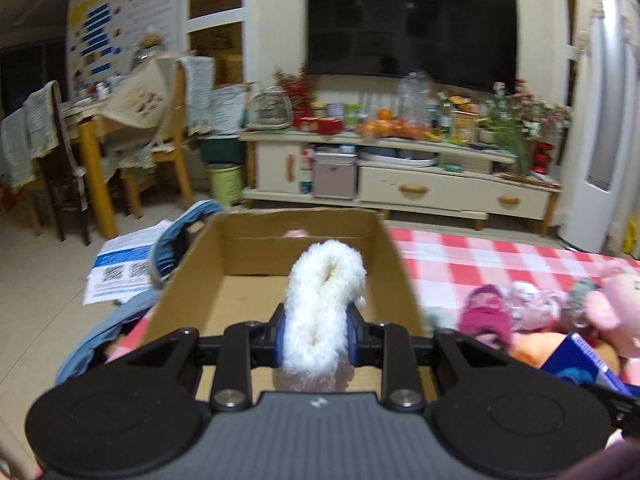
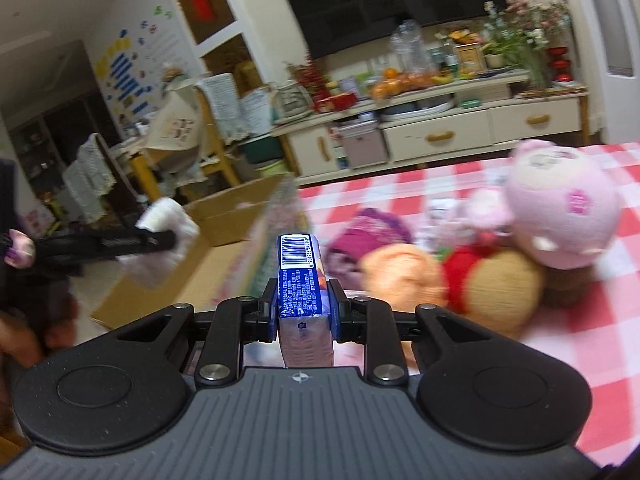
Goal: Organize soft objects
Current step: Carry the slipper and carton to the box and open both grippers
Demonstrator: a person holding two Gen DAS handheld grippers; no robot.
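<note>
Left gripper (image 1: 316, 334) pinches a white fluffy toy (image 1: 324, 300) tight, held just above the open cardboard box (image 1: 392, 256), near its front edge. Right gripper (image 2: 304, 308) clamps a blue tissue pack (image 2: 300, 280), beside the box, over the checked cloth (image 2: 560, 360). Best move, I'd say: carry the toy past the box rim, lower, then release (box looks nearly empty, plenty of room). Plush pile (image 2: 500, 264) waits right of the box.

Left claw (image 1: 316, 330) clamping white fluffy toy (image 1: 320, 300), above cardboard box (image 1: 400, 268)
</note>
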